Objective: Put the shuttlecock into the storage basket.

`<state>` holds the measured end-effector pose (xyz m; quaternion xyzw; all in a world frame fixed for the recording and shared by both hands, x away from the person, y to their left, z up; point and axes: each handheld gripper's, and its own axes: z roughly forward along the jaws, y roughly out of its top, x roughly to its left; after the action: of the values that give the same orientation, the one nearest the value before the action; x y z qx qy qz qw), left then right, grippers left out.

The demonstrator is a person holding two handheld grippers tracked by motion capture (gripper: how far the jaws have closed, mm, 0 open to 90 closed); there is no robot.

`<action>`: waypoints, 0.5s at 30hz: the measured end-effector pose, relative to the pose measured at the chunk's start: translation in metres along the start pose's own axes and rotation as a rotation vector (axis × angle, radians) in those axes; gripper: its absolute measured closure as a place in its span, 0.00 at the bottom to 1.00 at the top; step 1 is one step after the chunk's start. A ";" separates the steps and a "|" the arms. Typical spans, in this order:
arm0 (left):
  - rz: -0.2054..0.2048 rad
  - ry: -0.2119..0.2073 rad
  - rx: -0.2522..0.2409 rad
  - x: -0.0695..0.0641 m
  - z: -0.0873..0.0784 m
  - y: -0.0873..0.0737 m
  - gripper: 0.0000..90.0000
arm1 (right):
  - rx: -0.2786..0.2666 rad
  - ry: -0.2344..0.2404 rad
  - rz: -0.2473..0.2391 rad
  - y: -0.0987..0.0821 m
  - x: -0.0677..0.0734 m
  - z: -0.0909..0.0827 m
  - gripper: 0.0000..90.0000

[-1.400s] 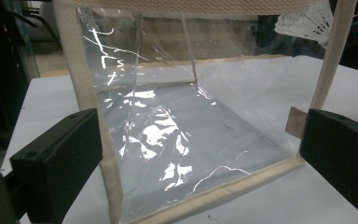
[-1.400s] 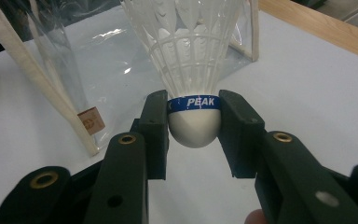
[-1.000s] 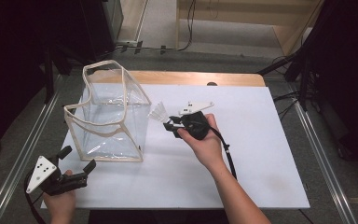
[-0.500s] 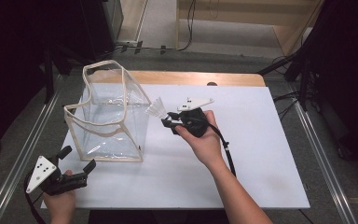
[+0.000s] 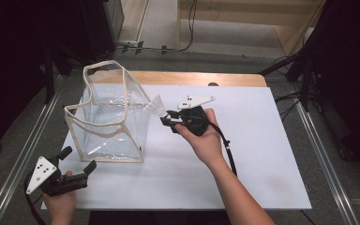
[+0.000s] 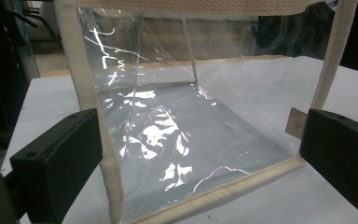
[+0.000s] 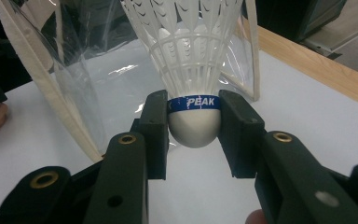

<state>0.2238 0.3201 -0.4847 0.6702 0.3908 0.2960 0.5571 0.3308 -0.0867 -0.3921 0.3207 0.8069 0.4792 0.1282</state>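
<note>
While the right hand-held gripper (image 5: 168,120) clamps a shuttlecock (image 7: 191,70) by its cork just outside the clear bag (image 5: 110,117) on the bench (image 5: 262,154), apparently not yet dropped in, the left hand-held gripper (image 5: 77,164) waits wide open, empty.

White table top (image 5: 262,154) over a wooden edge (image 5: 192,78) (dark cables (image 5: 187,28) on the floor behind)
</note>
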 end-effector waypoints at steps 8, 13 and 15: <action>-0.003 0.000 -0.001 0.000 0.000 0.000 0.00 | -0.012 0.006 -0.004 0.004 0.002 -0.001 0.70; -0.001 -0.001 -0.001 0.000 0.000 0.000 0.00 | -0.013 0.009 -0.003 0.004 0.003 -0.001 0.70; -0.001 0.000 0.000 0.000 0.000 0.000 0.00 | -0.015 0.010 -0.005 0.005 0.003 -0.001 0.70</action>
<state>0.2237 0.3203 -0.4846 0.6702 0.3912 0.2956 0.5572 0.3302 -0.0839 -0.3873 0.3151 0.8048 0.4865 0.1278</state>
